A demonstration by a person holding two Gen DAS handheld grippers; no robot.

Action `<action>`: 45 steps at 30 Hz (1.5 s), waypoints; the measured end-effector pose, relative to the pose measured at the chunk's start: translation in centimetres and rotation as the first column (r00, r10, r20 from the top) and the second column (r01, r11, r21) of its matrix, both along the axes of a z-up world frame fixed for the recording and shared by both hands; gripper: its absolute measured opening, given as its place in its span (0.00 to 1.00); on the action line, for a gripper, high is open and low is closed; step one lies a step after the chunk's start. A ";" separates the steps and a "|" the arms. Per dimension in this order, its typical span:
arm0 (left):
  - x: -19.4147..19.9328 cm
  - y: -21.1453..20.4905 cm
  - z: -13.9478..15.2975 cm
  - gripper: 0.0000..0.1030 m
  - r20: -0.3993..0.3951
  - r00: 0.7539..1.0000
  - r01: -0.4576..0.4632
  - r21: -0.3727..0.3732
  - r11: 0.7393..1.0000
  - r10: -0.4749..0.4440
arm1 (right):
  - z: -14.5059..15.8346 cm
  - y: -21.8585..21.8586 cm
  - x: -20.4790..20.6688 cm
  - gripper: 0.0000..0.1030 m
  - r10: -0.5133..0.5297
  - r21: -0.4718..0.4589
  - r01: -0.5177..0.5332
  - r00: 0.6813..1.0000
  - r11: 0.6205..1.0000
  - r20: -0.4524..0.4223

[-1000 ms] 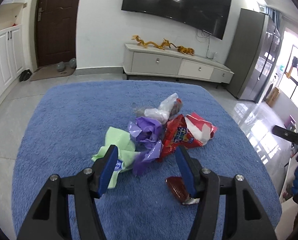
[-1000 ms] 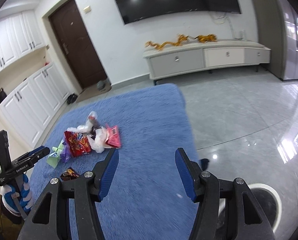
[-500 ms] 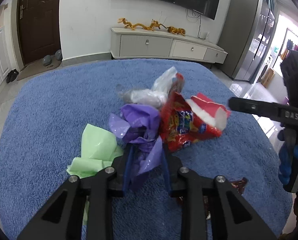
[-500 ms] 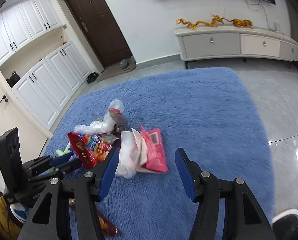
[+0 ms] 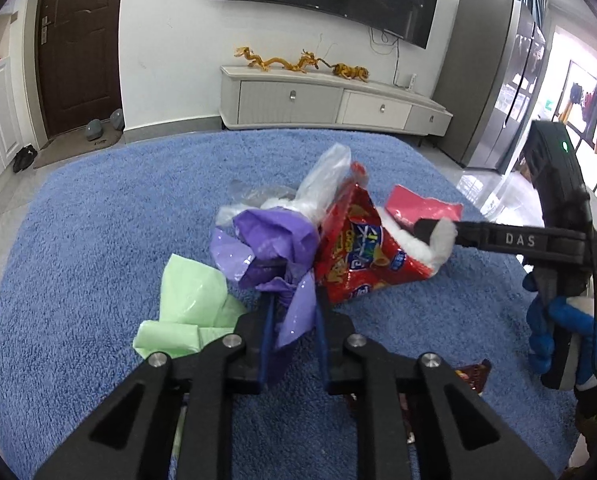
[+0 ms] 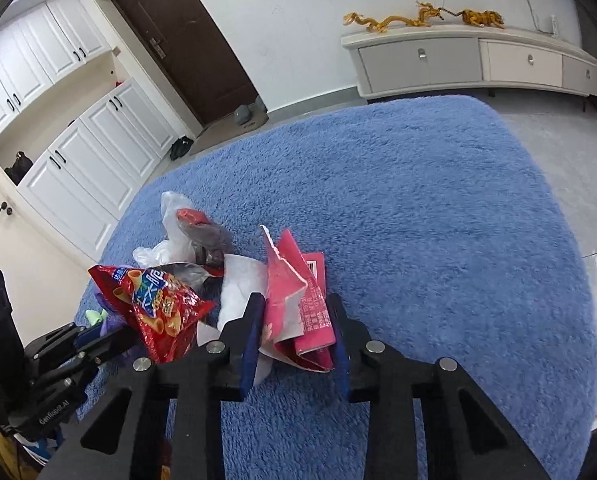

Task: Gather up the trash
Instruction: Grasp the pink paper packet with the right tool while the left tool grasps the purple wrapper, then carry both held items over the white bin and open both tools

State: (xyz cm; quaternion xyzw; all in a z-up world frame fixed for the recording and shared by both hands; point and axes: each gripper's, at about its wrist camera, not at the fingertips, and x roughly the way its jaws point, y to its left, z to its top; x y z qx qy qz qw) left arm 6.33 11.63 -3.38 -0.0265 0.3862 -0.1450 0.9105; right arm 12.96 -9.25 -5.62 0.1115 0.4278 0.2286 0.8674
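**Both grippers biting into the trash pile**

On the blue rug [image 5: 98, 240], the green wrapper [image 5: 186, 304] is lying at the far left, just beside the pile. The left gripper [image 5: 292, 320] has just been closing and is clamping the purple plastic bag [image 5: 274, 248] between its pads. The red snack bag [image 5: 362, 256] is leaning against that purple bag. Over on the right, the right gripper [image 6: 294, 332] has just been closing too, and it is squeezing the pink wrapper [image 6: 298, 296], with white plastic [image 6: 238, 284] bunching beside it.
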 end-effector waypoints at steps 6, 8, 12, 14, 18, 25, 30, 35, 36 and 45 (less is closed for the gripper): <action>-2.1 0.2 2.2 0.16 0.040 0.999 -0.005 -0.015 1.000 0.006 | 1.7 -1.4 -3.0 0.28 -0.026 0.013 0.025 0.999 1.000 0.033; -3.0 0.4 2.8 0.16 0.048 0.999 -0.005 -0.019 1.000 0.006 | 2.6 -1.7 -4.3 0.28 -0.033 0.017 0.032 0.998 0.999 0.048; -5.2 0.7 4.5 0.16 0.074 0.997 -0.014 -0.020 1.000 0.015 | 3.9 -2.6 -7.2 0.28 -0.044 0.024 0.042 0.996 0.999 0.077; -6.2 0.8 5.4 0.16 0.090 0.996 -0.017 -0.020 1.000 0.019 | 4.7 -3.0 -8.6 0.28 -0.049 0.027 0.047 0.994 0.999 0.095; -8.3 0.9 7.8 0.16 0.128 0.991 -0.028 -0.019 0.999 0.031 | 6.4 -3.9 -11.4 0.28 -0.065 0.040 0.061 0.989 0.997 0.133; -11.4 -1.0 11.3 0.16 0.196 0.981 -0.002 -0.011 1.000 0.004 | 9.1 -7.2 -16.3 0.28 -0.120 0.053 0.111 0.972 0.992 0.203; -12.8 -5.0 12.9 0.16 0.222 0.973 0.069 -0.001 0.998 -0.068 | 9.9 -11.1 -19.6 0.28 -0.198 0.062 0.188 0.951 0.980 0.236; -13.1 -10.9 13.2 0.16 0.211 0.964 0.166 0.011 0.986 -0.165 | 10.0 -15.7 -22.5 0.28 -0.298 0.045 0.297 0.919 0.954 0.259; -13.1 -12.2 13.1 0.16 0.205 0.961 0.185 0.014 0.983 -0.184 | 9.9 -16.5 -22.9 0.28 -0.313 0.039 0.313 0.914 0.949 0.260; -12.5 -25.1 10.9 0.16 0.109 0.915 0.388 0.031 0.921 -0.389 | 5.3 -24.2 -25.4 0.28 -0.480 0.021 0.485 0.857 0.874 0.185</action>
